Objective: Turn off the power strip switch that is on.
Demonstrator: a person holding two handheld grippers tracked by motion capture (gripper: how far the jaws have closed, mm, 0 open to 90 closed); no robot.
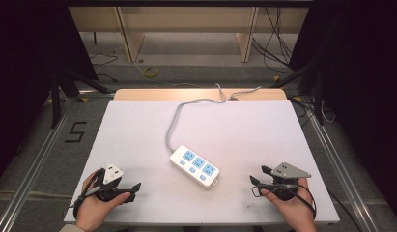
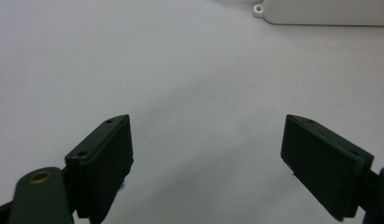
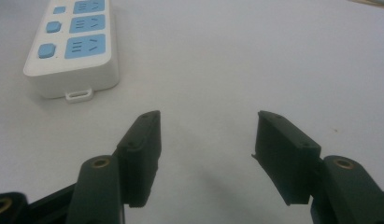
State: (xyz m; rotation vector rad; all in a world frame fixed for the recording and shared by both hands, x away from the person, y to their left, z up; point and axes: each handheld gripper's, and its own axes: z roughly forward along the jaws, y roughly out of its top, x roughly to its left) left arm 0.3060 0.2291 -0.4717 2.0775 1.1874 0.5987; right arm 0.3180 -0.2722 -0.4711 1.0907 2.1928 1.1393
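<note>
A white power strip [image 1: 195, 166] with three blue sockets and blue switches lies near the middle of the white table top [image 1: 138, 125]; its grey cord [image 1: 174, 123] runs off the far edge. In the right gripper view the strip [image 3: 73, 46] sits at the upper left, and in the left gripper view its end [image 2: 320, 11] shows at the top right. My left gripper [image 1: 134, 189] rests at the front left, open, with nothing between its jaws [image 2: 208, 163]. My right gripper [image 1: 258, 176] rests at the front right, open and holding nothing [image 3: 206, 149].
The table's front edge runs just behind both hands. Beyond the far edge are a wooden strip [image 1: 196, 94], floor cables [image 1: 150, 71] and wooden frame legs [image 1: 131, 36]. Dark curtains and metal rails [image 1: 36, 159] flank the table.
</note>
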